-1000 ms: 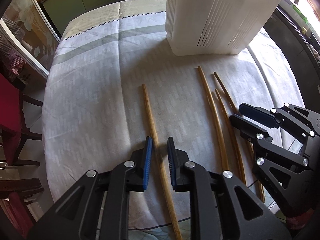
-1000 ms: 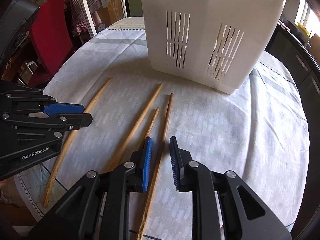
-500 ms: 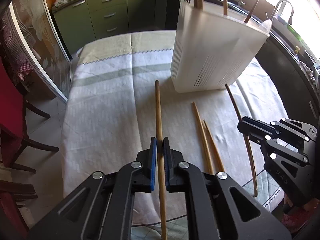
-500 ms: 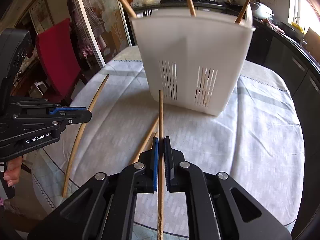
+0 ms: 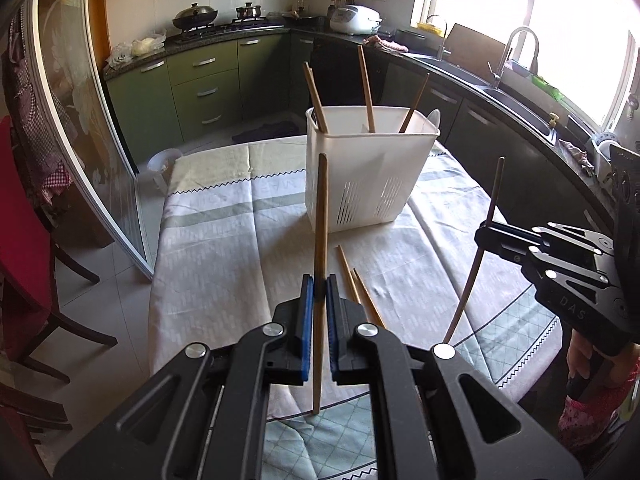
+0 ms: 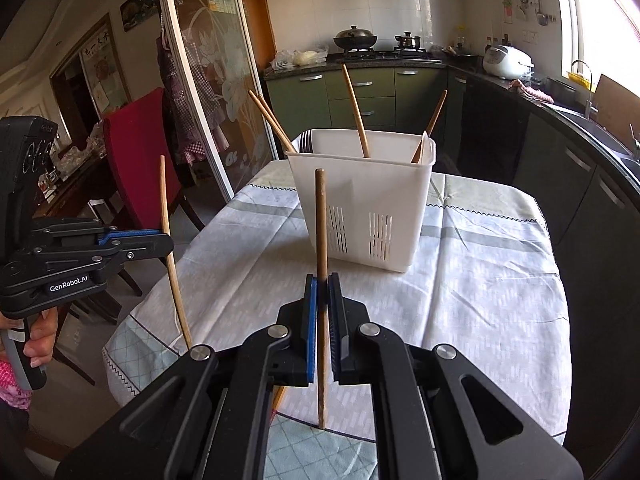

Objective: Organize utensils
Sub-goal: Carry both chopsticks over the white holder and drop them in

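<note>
Each gripper lifts one chopstick above the bench

We see the cloth-covered bench carrying the white utensil basket, its contents mostly hidden. Our left gripper clamps its fingers on the left chopstick; our right gripper pinches the right chopstick. Two loose chopsticks lie partly hidden.

A white slotted utensil basket stands upright on the desk, with 4 wooden chopsticks leaning inside it. 2 more chopsticks lie side by side on the cloth in front of it. 1 chopstick is held near upright above the desk, and another likewise.
</note>
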`<state>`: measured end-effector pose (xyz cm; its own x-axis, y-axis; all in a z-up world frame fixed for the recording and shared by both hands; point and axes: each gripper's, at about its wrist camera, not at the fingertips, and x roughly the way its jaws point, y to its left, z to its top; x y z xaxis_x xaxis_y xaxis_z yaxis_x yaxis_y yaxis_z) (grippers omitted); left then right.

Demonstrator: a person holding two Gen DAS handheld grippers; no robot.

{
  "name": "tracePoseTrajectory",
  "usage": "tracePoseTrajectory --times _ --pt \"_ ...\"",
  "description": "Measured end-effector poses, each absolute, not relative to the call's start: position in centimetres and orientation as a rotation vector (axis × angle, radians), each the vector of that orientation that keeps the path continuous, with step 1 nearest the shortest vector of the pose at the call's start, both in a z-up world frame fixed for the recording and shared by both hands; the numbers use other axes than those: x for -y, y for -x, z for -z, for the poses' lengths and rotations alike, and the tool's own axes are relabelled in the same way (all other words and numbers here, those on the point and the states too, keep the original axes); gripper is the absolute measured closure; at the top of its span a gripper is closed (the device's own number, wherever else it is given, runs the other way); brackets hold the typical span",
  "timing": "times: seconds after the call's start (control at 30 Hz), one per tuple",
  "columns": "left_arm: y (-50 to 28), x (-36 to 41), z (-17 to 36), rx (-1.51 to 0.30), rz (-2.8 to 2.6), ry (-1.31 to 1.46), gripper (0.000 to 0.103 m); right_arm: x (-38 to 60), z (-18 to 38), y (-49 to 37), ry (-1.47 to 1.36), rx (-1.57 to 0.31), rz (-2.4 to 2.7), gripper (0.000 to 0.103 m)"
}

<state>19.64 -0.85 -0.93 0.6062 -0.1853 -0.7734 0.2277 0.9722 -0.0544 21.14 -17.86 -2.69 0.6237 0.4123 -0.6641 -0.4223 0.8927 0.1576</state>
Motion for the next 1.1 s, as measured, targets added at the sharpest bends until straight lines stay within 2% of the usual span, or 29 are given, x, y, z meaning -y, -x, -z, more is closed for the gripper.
tracePoseTrajectory --times 0.67,1.1 --pt "-20.5 2.6 -2.3 -0.84 0.308 -0.047 0.096 19.5 -0.1 -21.1 -0.02 -0.713 -0.502 0.097" --pt "-23.1 6.2 -13.8 -0.628 0.342 -0.066 0.096 21.7 -13.2 -22.9 -0.078 -0.468 -0.478 0.097"
